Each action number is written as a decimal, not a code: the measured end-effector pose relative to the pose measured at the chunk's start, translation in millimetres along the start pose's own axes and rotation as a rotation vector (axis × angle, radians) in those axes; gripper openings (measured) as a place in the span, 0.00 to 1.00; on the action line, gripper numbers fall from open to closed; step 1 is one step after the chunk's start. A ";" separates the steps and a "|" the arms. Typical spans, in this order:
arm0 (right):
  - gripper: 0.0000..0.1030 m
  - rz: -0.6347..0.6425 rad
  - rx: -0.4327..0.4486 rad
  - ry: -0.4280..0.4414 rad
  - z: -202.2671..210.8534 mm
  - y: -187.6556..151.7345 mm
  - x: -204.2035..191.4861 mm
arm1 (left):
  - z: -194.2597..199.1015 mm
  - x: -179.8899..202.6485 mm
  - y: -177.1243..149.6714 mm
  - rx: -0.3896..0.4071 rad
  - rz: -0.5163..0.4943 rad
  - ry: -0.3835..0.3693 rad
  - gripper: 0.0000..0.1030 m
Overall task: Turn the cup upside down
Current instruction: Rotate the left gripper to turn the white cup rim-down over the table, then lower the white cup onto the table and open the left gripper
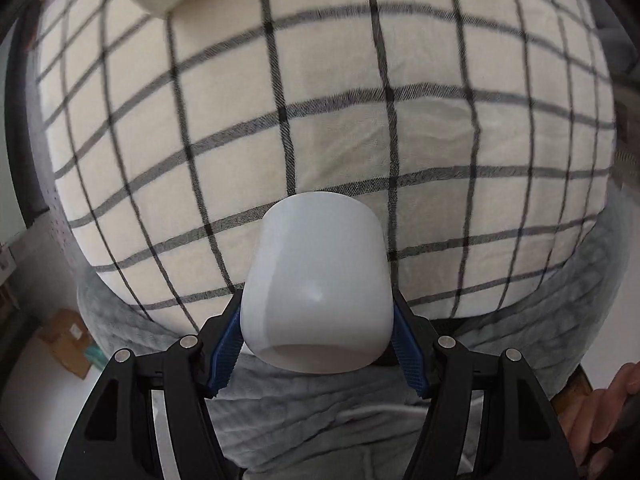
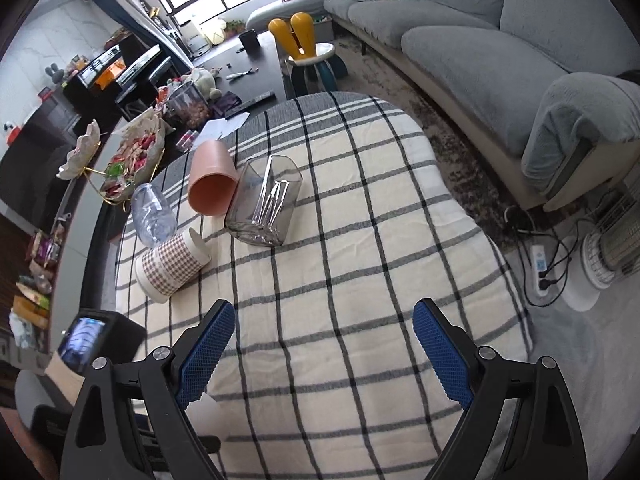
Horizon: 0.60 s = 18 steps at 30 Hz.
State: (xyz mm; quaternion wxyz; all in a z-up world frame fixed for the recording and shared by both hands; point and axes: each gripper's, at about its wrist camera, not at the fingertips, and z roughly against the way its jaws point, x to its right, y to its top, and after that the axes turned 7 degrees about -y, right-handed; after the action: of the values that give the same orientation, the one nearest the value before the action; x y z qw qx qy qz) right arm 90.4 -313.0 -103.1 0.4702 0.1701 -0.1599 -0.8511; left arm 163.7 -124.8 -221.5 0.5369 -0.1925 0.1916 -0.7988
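In the left wrist view my left gripper (image 1: 318, 320) is shut on a plain white cup (image 1: 316, 280). The cup is held above the checked tablecloth (image 1: 360, 112), its mouth turned toward the camera and downward, its base pointing away. The blue pads press its two sides. In the right wrist view my right gripper (image 2: 324, 344) is open and empty above the checked cloth (image 2: 360, 280). A bit of the white cup (image 2: 208, 412) shows behind its left finger.
On the cloth's far left lie a pink cup (image 2: 212, 184), a clear glass container with utensils (image 2: 264, 204), a checked paper cup (image 2: 172, 268) and a clear glass (image 2: 152, 216). A grey sofa (image 2: 500, 52) and a heater (image 2: 612, 248) stand to the right.
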 end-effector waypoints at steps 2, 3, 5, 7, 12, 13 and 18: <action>0.88 -0.011 -0.013 0.006 -8.4 4.1 0.8 | -6.0 0.4 7.8 -0.052 0.002 0.009 0.64; 0.88 -0.017 -0.020 0.009 -13.2 6.0 1.9 | -7.3 2.2 11.1 -0.061 -0.004 0.022 0.64; 0.88 -0.028 -0.030 0.010 -19.8 7.6 4.6 | -8.4 5.5 18.2 -0.068 -0.017 0.040 0.65; 0.88 -0.045 -0.045 0.020 -26.3 9.0 8.6 | -10.0 8.8 22.5 -0.075 -0.023 0.044 0.65; 0.88 -0.046 -0.049 0.020 -29.9 10.1 10.1 | -12.5 12.1 19.1 -0.072 -0.031 0.049 0.79; 0.88 -0.047 -0.045 0.018 -28.2 9.8 10.9 | -8.8 11.8 20.1 -0.065 -0.031 0.050 0.79; 0.88 -0.034 -0.005 0.015 -7.7 8.0 10.3 | 14.1 14.1 0.1 0.051 -0.021 0.032 0.80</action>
State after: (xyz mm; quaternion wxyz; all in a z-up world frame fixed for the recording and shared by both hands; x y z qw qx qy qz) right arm 94.7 -326.7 -107.9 0.4574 0.1779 -0.1513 -0.8581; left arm 166.1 -139.3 -208.2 0.5301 -0.1677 0.1779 -0.8119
